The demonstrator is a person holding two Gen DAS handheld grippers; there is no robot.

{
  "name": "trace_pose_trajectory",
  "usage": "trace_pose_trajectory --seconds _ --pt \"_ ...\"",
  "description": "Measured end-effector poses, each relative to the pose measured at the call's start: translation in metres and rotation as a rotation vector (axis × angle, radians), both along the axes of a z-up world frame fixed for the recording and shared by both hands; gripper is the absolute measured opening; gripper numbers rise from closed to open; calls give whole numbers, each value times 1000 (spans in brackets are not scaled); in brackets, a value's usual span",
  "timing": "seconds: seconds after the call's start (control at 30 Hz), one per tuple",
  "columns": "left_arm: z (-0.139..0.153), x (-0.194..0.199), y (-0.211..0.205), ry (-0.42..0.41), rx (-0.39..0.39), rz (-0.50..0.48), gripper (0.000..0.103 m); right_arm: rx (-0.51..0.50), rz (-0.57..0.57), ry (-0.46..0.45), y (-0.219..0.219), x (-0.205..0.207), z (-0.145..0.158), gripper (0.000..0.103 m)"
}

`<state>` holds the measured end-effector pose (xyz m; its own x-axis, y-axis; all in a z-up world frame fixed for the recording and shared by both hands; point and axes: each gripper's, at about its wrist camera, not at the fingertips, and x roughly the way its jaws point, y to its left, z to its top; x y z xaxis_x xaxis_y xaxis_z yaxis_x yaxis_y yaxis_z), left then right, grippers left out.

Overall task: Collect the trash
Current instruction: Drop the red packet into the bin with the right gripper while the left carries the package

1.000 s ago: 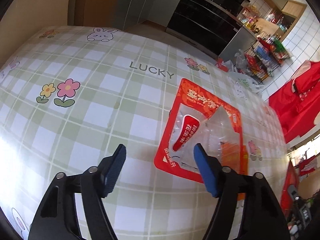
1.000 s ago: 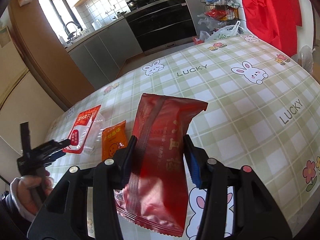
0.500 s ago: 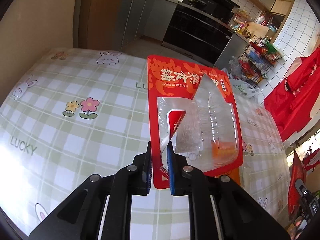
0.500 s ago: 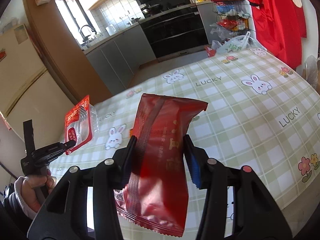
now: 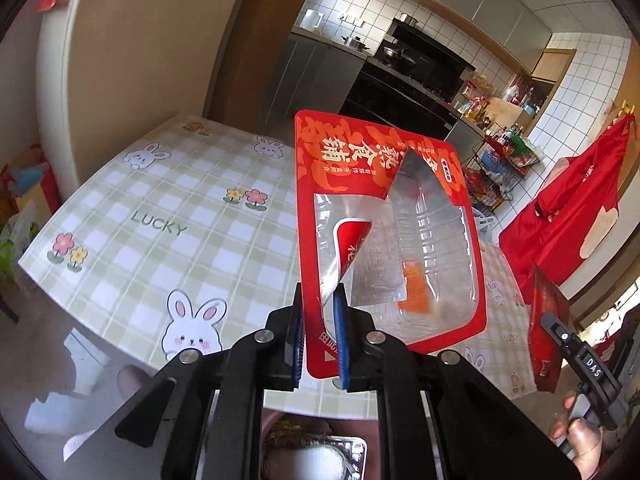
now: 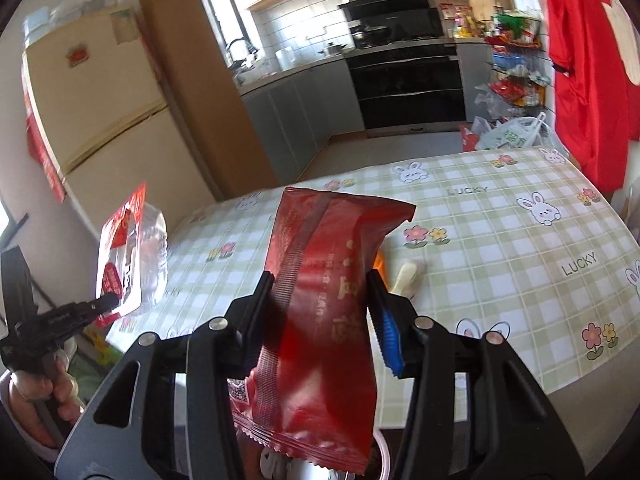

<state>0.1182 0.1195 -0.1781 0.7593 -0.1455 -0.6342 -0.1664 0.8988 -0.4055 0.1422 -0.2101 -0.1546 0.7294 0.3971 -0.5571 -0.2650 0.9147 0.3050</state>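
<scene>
Two pieces of trash up off the tabletop (image 5: 160, 208), one per hand.

Left gripper (image 5: 319, 300): jaws just closed, nipping the lower left corner of the red windowed pouch (image 5: 348, 168), pads almost meeting on the thin film. Taken by the flat corner, probably to keep the bulging clear tray part out of the pads. Hence a pouch standing upright ahead of the camera, well clear of the checked cloth.

Right gripper (image 6: 320, 278): jaws partly apart yet clamped across the middle of the dark red snack wrapper (image 6: 332, 232), kept from closing further by its puffy width. Gripped mid-body rather than at an end, so balanced and unlikely to flop. Upright too, top edge toward the kitchen, crimped bottom edge hanging below the pads.

Yet to be collected, near the front of the tabletop: a pale stick-shaped scrap (image 6: 406, 276) and, just beside it, a sliver of orange packet (image 6: 378, 262), mostly hidden behind the wrapper.

Judging by both loads held out past the near edge of the tabletop, likely on the way to a bin. Under the left gripper, at the bottom of its view, a foil-rimmed container (image 5: 316, 456), too cut off to say whether bin or not.

Weak point: corner pinch on slick film, liable to swing or slip with a quick move.
</scene>
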Motion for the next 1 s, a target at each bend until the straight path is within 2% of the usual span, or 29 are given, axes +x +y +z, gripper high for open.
trace_pose_trajectory --seconds 0.13,0.37,0.53,0.77,0.93,1.0 --pt "13 -36 -1 -39 38 2 13 -50 85 -1 26 -34 3 49" --pt "25 -71 14 -75 36 37 13 -115 175 5 60 -78 2 49" --pt "27 -85 26 -82 36 62 13 -141 212 33 73 -89 -3 50" --pt "21 -84 33 -71 31 79 13 -167 249 78 78 -88 -16 52" --pt "17 -79 26 -60 34 53 13 -165 254 100 79 -87 -23 63" --pt "16 -77 24 -56 36 42 13 -168 239 96 77 -86 -22 72"
